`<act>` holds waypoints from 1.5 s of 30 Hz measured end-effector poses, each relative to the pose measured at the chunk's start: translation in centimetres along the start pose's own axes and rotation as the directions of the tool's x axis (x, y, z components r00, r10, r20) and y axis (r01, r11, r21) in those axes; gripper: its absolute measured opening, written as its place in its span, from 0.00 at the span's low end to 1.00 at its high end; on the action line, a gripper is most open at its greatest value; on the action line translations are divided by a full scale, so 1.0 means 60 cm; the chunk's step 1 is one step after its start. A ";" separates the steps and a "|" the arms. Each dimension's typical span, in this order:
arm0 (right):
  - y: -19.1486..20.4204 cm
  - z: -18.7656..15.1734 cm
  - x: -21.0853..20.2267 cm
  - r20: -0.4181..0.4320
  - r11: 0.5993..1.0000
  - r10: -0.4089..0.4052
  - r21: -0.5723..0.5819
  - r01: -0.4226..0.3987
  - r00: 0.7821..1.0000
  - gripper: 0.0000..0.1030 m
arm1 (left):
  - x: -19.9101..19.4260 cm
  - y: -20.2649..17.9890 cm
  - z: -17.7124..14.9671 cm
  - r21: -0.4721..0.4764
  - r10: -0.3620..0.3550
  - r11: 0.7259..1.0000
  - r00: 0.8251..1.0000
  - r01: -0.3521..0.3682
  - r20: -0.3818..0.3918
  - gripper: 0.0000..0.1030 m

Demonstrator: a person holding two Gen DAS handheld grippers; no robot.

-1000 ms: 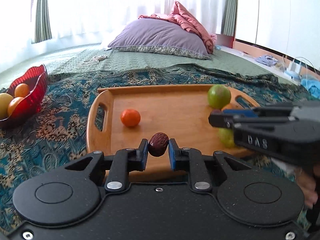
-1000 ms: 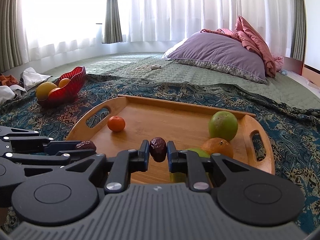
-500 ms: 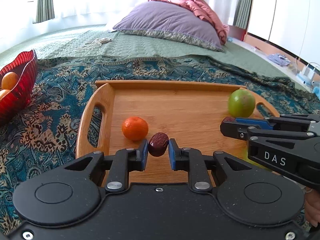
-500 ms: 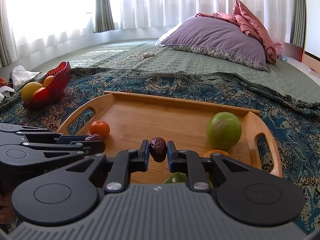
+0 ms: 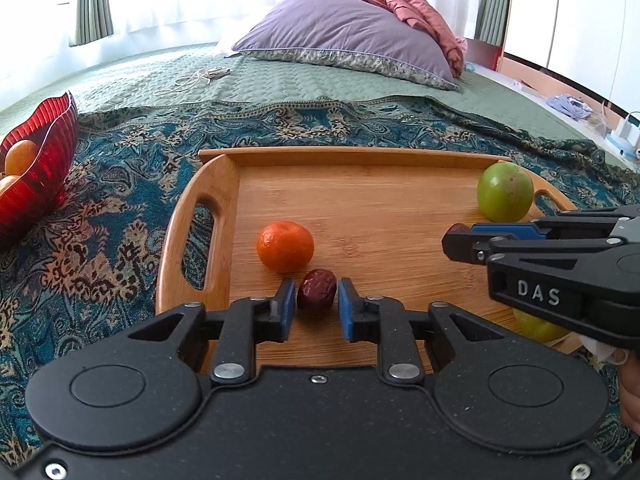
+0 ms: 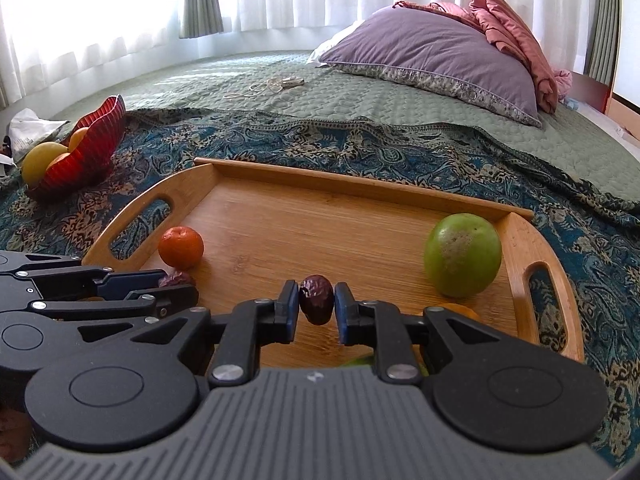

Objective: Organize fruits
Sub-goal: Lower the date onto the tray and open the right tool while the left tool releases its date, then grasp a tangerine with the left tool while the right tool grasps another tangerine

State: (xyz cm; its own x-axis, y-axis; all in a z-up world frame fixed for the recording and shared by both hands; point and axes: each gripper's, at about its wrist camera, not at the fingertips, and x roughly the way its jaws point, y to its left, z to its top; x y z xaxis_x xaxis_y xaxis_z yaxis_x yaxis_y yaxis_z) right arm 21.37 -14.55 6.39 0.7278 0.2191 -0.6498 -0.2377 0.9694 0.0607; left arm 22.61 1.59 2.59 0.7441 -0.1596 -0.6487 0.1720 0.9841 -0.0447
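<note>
At about nine o'clock in the left wrist view, a red glass bowl (image 5: 38, 168) sits on the patterned teal blanket (image 5: 120, 184) and holds orange and yellow fruit. The wooden tray (image 5: 360, 200) lies at the centre of that blanket, on the bed. On the tray's left part rests a mandarin (image 5: 285, 246), just beside and at about eleven o'clock from a dried red date (image 5: 317, 291).

That date stands between the blue pads of the left tool (image 5: 317, 306), low on the tray floor. The jaws of the left tool are opening: a narrow gap shows on each side of the date, so the pads no longer press on it.

Further right, in the right wrist view, a second dried date (image 6: 317, 299) stands between the pads of the right tool (image 6: 317, 307). Its jaws are opening too, with slim gaps beside the fruit; whether the date rests fully on the tray cannot be told. The left tool enters this view from nine o'clock with its own date at its tips.

At about two o'clock on the tray stands a green round fruit (image 6: 463, 254), near the right handle. An orange fruit (image 6: 460, 312) peeks out behind the right tool's arm, mostly hidden. A purple pillow (image 6: 436, 56) lies far off at twelve to one o'clock, with a pink quilt (image 6: 516, 24) bunched against it.
</note>
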 end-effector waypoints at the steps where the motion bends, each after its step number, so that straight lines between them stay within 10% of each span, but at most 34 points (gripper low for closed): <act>1: -0.001 0.000 -0.002 0.006 1.000 0.000 0.004 0.000 1.000 0.37 | -0.002 0.000 0.000 0.000 0.003 1.000 1.000 -0.003 0.003 0.35; 21: -0.024 -0.051 -0.125 0.134 0.996 0.082 -0.039 -0.077 0.988 0.68 | -0.140 -0.014 -0.047 0.058 -0.085 0.995 0.990 0.078 0.115 0.87; 45: -0.047 -0.162 -0.188 0.094 0.990 0.077 -0.126 -0.065 0.993 0.88 | -0.189 -0.101 -0.163 0.143 -0.211 0.969 0.977 0.203 0.041 0.92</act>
State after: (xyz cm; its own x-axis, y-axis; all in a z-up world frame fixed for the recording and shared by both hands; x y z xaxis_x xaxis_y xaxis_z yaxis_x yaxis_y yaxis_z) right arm 7.58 -20.80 6.16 0.7643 0.3029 -0.5694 -0.3641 0.9313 0.0066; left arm 6.83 -1.81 2.77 0.7169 -0.3665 -0.5931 0.4102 0.9096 -0.0662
